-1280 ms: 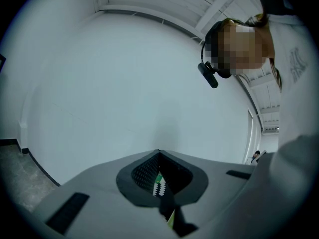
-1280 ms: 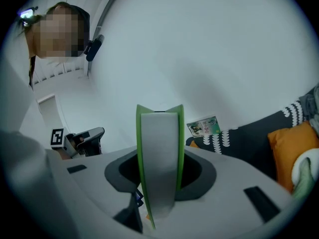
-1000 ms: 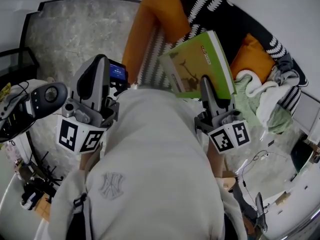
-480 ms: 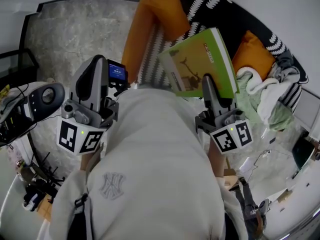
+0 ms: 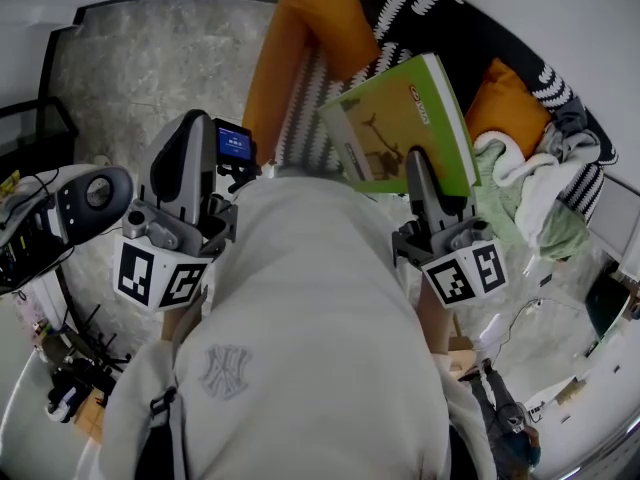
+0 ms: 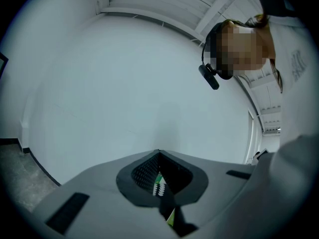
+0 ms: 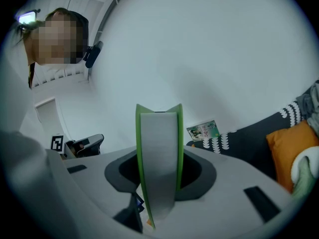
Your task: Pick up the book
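The green book (image 5: 400, 128) hangs in the air over the sofa, tilted, its cover with a brown figure facing up. My right gripper (image 5: 420, 173) is shut on its near edge. In the right gripper view the book (image 7: 158, 163) stands edge-on between the jaws, white pages between green covers, and both pads press on the covers. My left gripper (image 5: 195, 138) is held out to the left of the person's body, away from the book. Its jaws are together in the left gripper view (image 6: 159, 183), with nothing between them.
The sofa carries orange cushions (image 5: 330, 18), a black-and-white patterned throw (image 5: 440, 28) and a heap of pale green and white cloth (image 5: 520, 198). A thin booklet (image 7: 203, 131) leans on the sofa back. Grey marbled floor (image 5: 150, 58) lies at the left, beside black equipment (image 5: 90, 193).
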`<state>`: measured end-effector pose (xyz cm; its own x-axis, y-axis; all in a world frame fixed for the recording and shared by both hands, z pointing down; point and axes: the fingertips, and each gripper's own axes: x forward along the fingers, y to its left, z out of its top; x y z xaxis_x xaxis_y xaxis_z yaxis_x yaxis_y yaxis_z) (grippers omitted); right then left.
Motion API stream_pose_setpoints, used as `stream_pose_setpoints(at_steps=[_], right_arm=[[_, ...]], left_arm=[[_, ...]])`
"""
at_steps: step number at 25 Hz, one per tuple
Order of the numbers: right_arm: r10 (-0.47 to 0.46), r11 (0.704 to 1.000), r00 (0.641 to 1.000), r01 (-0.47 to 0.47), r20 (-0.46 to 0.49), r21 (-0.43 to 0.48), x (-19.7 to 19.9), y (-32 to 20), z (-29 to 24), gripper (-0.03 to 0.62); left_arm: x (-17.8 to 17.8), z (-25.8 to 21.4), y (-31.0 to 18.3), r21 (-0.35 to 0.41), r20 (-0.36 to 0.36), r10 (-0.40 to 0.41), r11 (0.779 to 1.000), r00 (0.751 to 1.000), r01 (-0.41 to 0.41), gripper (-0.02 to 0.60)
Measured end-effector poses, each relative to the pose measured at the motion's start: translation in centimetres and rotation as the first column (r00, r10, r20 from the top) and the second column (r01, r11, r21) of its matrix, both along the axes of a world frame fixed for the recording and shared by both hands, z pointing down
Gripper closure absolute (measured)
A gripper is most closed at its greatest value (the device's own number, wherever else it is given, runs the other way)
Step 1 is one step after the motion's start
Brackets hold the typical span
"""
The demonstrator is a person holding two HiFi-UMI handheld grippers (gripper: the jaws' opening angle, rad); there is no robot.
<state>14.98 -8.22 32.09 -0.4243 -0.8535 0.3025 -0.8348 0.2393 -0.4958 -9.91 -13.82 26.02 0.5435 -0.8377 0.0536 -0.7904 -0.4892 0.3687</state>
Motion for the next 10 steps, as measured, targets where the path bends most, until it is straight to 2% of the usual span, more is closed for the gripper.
stream_pose_setpoints(at_steps=[10], right_arm=[[0.002,1.000,1.000,-0.002,-0.002,0.011,-0.07,-0.12,-0.77,0.446]], left_arm=[[0.21,-0.72,-0.15,0.008,-0.010,0.008,1.000,1.000,-0.008,0.580]])
